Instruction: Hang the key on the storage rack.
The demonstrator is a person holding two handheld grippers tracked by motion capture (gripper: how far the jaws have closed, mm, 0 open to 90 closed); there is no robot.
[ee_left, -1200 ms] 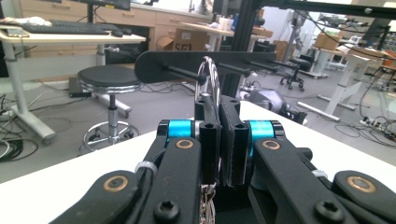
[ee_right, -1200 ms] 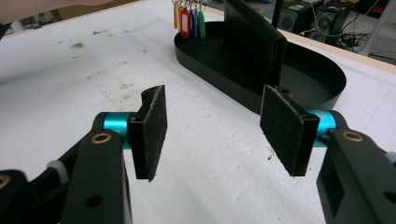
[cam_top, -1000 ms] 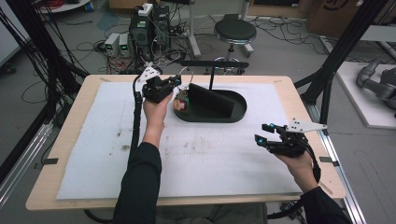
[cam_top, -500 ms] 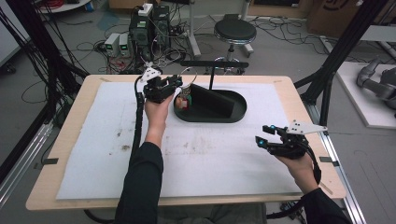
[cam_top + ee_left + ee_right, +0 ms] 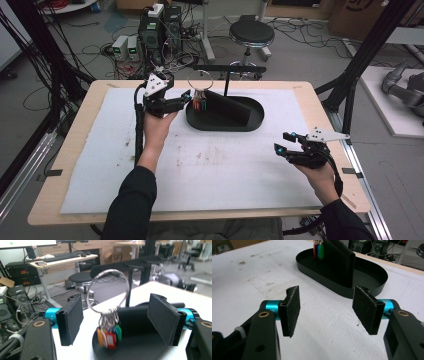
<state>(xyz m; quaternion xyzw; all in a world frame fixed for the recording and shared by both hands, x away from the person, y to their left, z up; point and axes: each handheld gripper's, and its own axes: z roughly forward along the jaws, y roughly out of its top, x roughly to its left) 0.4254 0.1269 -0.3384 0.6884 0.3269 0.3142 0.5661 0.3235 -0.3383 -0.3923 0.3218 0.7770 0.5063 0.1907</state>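
Note:
A large metal key ring (image 5: 200,81) with several coloured tags (image 5: 199,104) stands upright over the left end of a black oval tray (image 5: 225,128). It looks hung from the end of a thin black bar (image 5: 230,68), though I cannot tell the contact. My left gripper (image 5: 186,97) is open just left of the ring. In the left gripper view the ring (image 5: 108,291) and tags (image 5: 110,336) sit beyond the gripper (image 5: 118,315), touching neither pad. My right gripper (image 5: 282,142) hovers open over the mat at the right, with nothing between its pads (image 5: 292,310).
A black upright wall (image 5: 231,107) stands inside the tray, also seen ahead of the right gripper (image 5: 338,262). A white mat (image 5: 220,165) covers the wooden table (image 5: 40,210). A stool (image 5: 251,34) and electronics (image 5: 160,30) stand on the floor behind the table.
The left gripper has drawn back slightly to the left, and the key ring now shows upright beyond its jaws. The right gripper has hardly moved.

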